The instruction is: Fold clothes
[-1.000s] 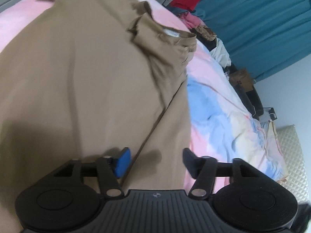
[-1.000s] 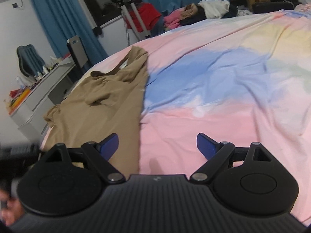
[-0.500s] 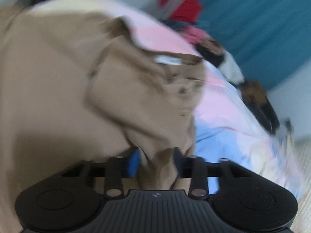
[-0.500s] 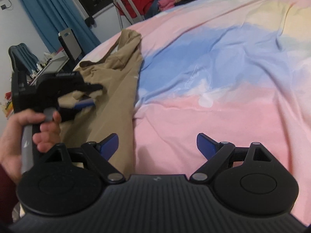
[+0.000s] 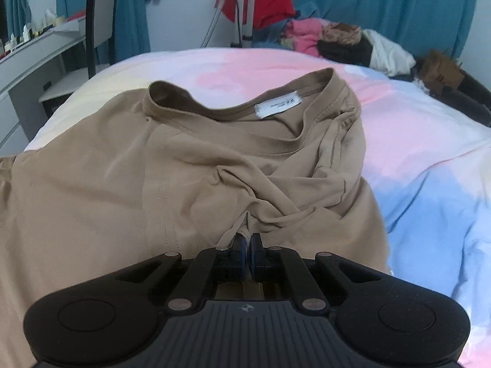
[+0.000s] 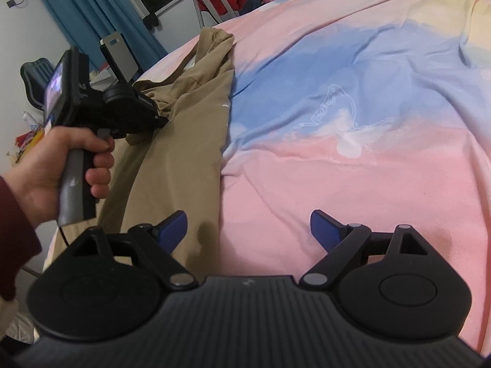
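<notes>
A tan T-shirt (image 5: 92, 190) lies spread on the bed, its collar with a white label (image 5: 277, 105) at the far end. My left gripper (image 5: 246, 245) is shut on a bunched fold of the shirt near the sleeve, and the cloth puckers toward the jaws. In the right wrist view the shirt (image 6: 178, 159) lies along the left of the bed, and the left gripper (image 6: 159, 119) shows there, held in a hand and pinching the cloth. My right gripper (image 6: 248, 230) is open and empty, low over the shirt's right edge and the pink sheet.
The bed has a pink, blue and yellow sheet (image 6: 353, 98). A pile of clothes (image 5: 331, 40) lies at the far end before blue curtains (image 5: 383, 0). A desk (image 5: 27, 58) and a chair (image 5: 101, 24) stand at the left.
My left gripper went from open over the shirt's side to shut on a fold of it and has drawn the cloth up and over. My right gripper stayed open, shifting slightly.
</notes>
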Demonstrator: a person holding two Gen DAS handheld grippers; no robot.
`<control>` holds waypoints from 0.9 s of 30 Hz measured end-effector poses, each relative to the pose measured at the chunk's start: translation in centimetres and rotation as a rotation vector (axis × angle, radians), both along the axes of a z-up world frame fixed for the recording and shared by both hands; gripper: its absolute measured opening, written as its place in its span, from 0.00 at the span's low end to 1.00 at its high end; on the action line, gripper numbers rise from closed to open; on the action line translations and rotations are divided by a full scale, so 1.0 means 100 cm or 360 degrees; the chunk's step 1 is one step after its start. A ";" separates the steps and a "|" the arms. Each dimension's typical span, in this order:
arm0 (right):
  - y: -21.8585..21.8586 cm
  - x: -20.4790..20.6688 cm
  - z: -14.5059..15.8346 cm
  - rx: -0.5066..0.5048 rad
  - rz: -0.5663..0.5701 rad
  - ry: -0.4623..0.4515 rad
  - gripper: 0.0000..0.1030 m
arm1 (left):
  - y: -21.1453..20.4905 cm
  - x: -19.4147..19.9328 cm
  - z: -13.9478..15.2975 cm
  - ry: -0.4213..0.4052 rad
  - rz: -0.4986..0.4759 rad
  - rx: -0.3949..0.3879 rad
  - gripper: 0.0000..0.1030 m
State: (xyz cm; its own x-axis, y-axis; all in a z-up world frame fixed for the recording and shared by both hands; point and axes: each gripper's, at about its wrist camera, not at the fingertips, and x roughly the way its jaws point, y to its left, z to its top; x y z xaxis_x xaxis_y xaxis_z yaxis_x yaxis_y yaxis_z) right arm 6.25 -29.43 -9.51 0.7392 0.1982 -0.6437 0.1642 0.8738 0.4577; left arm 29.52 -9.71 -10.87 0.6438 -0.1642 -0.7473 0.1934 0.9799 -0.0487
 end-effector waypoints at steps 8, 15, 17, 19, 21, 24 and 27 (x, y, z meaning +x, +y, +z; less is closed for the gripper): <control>0.005 -0.002 0.005 -0.0074 0.0011 -0.0048 0.86 | 0.029 -0.070 0.021 0.0081 -0.0008 -0.0127 0.54; 0.005 -0.016 0.020 -0.0104 -0.0007 -0.0151 0.86 | 0.072 -0.216 0.042 0.0225 -0.0036 -0.0303 0.63; 0.004 -0.021 0.025 -0.0118 -0.0024 -0.0171 0.86 | 0.077 -0.249 0.042 0.0201 -0.0116 -0.0400 0.62; 0.003 -0.027 0.031 -0.0117 -0.0043 -0.0188 0.86 | 0.077 -0.281 0.041 0.0152 -0.0201 -0.0459 0.62; 0.001 -0.038 0.039 -0.0114 -0.0060 -0.0225 0.86 | 0.072 -0.303 0.038 0.0097 -0.0252 -0.0423 0.62; 0.000 -0.059 0.050 -0.0140 -0.0079 -0.0263 0.86 | 0.066 -0.325 0.027 0.0088 -0.0306 -0.0385 0.61; 0.002 -0.077 0.056 -0.0170 -0.0086 -0.0279 0.86 | 0.061 -0.336 0.013 0.0112 -0.0311 -0.0294 0.59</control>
State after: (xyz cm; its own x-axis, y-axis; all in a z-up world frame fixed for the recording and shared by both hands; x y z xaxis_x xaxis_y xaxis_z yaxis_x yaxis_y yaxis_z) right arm -1.46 -29.28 -3.90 0.8494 0.0930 -0.5195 0.1380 0.9109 0.3887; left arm -4.11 -3.63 -9.58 0.5340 -0.4180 -0.7349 0.3677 0.8976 -0.2432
